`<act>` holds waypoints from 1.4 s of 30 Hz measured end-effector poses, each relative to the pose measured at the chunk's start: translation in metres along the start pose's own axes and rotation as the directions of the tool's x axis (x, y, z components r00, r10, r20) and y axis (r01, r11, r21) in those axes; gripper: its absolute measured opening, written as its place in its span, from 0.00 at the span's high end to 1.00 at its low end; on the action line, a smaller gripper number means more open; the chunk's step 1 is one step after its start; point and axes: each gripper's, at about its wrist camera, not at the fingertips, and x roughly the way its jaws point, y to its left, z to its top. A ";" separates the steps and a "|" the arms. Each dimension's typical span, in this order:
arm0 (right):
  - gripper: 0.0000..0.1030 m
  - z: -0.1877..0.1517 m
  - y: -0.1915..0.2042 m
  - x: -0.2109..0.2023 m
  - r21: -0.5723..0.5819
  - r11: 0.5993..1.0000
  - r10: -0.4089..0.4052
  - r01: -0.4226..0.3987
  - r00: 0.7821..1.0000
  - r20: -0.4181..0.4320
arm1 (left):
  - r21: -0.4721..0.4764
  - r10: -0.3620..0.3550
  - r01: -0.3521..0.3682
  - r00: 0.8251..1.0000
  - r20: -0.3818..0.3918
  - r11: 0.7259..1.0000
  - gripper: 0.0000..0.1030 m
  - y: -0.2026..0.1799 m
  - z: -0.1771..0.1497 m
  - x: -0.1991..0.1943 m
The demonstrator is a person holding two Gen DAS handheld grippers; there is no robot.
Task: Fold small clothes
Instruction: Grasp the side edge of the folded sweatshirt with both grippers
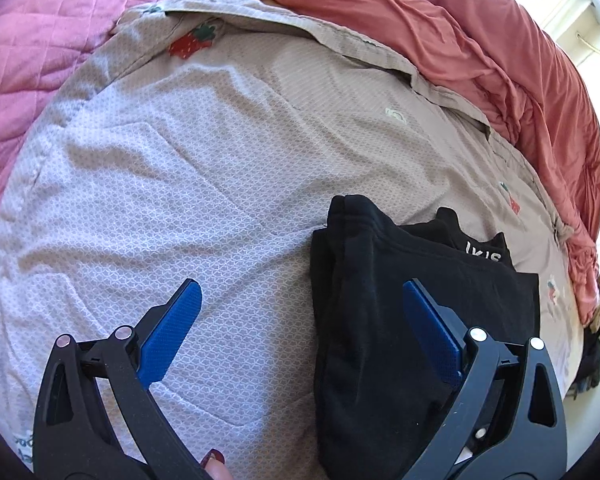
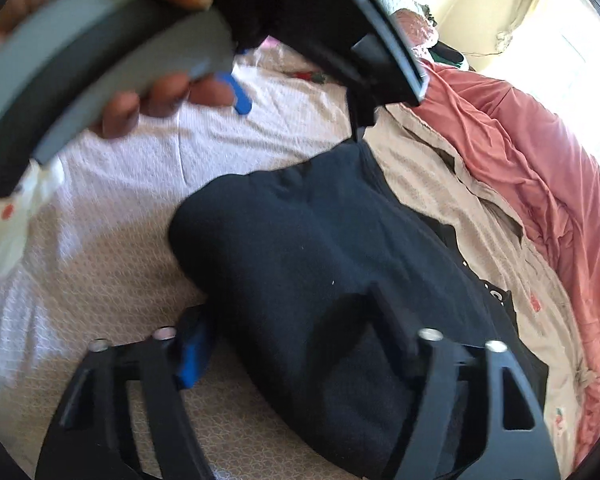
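Note:
A black folded garment (image 1: 400, 320) with white lettering on its waistband lies on the pale patterned bedspread (image 1: 180, 160). My left gripper (image 1: 302, 292) hovers open over the garment's left edge, one blue pad above the bedspread and the other above the black cloth. In the right wrist view the thick black garment (image 2: 300, 240) fills the gap of my right gripper (image 2: 286, 308), whose fingers sit against both its sides. The left tool, held by a hand (image 2: 160, 96), crosses the top of that view, with one blue fingertip (image 2: 240, 96) showing.
A rumpled salmon blanket (image 1: 480, 40) lies along the far right side of the bed. A pink quilt (image 1: 40, 40) covers the far left. Strawberry prints (image 1: 192, 42) dot the bedspread. Bright windows and the bed's edge are at the right.

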 end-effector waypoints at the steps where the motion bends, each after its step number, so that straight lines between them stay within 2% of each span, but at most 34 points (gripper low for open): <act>1: 0.54 0.001 -0.004 -0.002 0.025 1.000 0.019 -0.019 1.000 0.005 | -0.003 -0.004 0.004 1.000 -0.003 1.000 0.09 0.001 0.000 0.000; 4: 0.74 0.006 -0.021 -0.009 0.122 0.988 0.094 -0.097 0.995 0.027 | -0.002 -0.008 0.008 1.000 -0.007 1.000 0.09 0.001 0.000 0.001; 6: 0.79 0.009 -0.031 -0.016 0.189 0.969 0.149 -0.156 0.987 0.053 | -0.002 -0.007 0.007 1.000 -0.008 1.000 0.09 0.001 0.000 0.002; 9: 0.80 0.009 -0.047 -0.020 0.287 0.932 0.204 -0.221 0.975 0.088 | -0.004 -0.010 0.010 1.000 -0.013 1.000 0.09 0.001 0.000 0.003; 12: 0.80 0.002 -0.050 -0.010 0.352 0.888 0.294 -0.296 0.954 0.061 | 0.001 -0.010 0.010 1.000 -0.024 1.000 0.09 0.000 -0.001 0.007; 17: 0.77 -0.002 -0.042 -0.005 0.331 0.895 0.308 -0.299 0.951 0.026 | 0.005 -0.015 0.015 1.000 -0.028 1.000 0.09 -0.001 -0.001 0.007; 20: 0.68 0.000 -0.039 -0.009 0.301 0.899 0.327 -0.319 0.945 0.026 | 0.006 -0.016 0.016 0.999 -0.029 1.000 0.09 -0.001 -0.001 0.008; 23: 0.63 0.002 -0.030 -0.015 0.220 0.933 0.287 -0.283 0.958 0.014 | 0.007 -0.034 0.034 0.999 -0.037 0.999 0.09 -0.001 -0.003 0.011; 24: 0.57 0.003 -0.024 -0.019 0.177 0.951 0.255 -0.253 0.967 0.013 | 0.005 -0.048 0.048 0.998 -0.040 0.999 0.09 -0.001 -0.003 0.013; 25: 0.45 0.003 -0.019 -0.019 0.133 0.967 0.219 -0.218 0.976 0.008 | 0.003 -0.055 0.055 0.998 -0.042 0.998 0.09 -0.002 -0.003 0.016; 27: 0.40 0.000 -0.001 -0.020 0.013 0.992 0.123 -0.123 0.992 -0.011 | 0.004 -0.069 0.069 0.997 -0.046 0.998 0.09 -0.003 -0.003 0.022; 30: 0.39 -0.008 0.016 -0.013 -0.091 0.994 0.059 -0.062 0.998 -0.037 | -0.009 -0.104 0.104 0.992 -0.075 0.995 0.09 -0.004 -0.006 0.033; 31: 0.39 -0.012 0.019 -0.011 -0.117 0.993 0.026 -0.031 0.999 -0.044 | -0.015 -0.118 0.118 0.990 -0.076 0.993 0.12 -0.004 -0.007 0.034; 33: 0.39 -0.018 0.019 -0.005 -0.138 0.990 -0.025 0.018 0.998 -0.051 | -0.019 -0.129 0.128 0.990 -0.056 0.992 0.25 -0.004 -0.006 0.034; 34: 0.39 -0.019 0.015 -0.003 -0.124 0.992 -0.030 0.023 0.998 -0.052 | -0.025 -0.141 0.140 0.989 -0.047 0.990 0.36 -0.004 -0.006 0.033; 35: 0.41 -0.019 0.011 -0.001 -0.109 0.993 -0.040 0.034 0.998 -0.056 | -0.033 -0.158 0.156 0.986 -0.046 0.987 0.41 -0.003 -0.005 0.033; 36: 0.46 -0.020 0.006 0.001 -0.092 0.995 -0.052 0.046 0.997 -0.062 | -0.045 -0.183 0.181 0.982 -0.049 0.982 0.41 -0.002 -0.005 0.034; 37: 0.64 -0.020 0.001 0.001 -0.074 0.996 -0.053 0.048 0.997 -0.065 | -0.054 -0.199 0.196 0.979 -0.051 0.979 0.41 -0.001 -0.005 0.034; 38: 0.71 -0.020 -0.004 0.000 -0.053 0.998 -0.044 0.040 0.997 -0.063 | -0.063 -0.218 0.214 0.975 -0.054 0.975 0.41 -0.001 -0.005 0.035; 39: 0.85 -0.018 -0.012 -0.004 -0.004 1.000 -0.007 0.007 0.999 -0.052 | -0.072 -0.233 0.229 0.971 -0.059 0.971 0.41 0.000 -0.005 0.036; 42: 0.89 -0.014 -0.035 -0.015 0.117 0.992 0.056 -0.053 0.998 -0.024 | -0.096 -0.246 0.239 0.967 -0.070 0.966 0.35 0.002 -0.005 0.038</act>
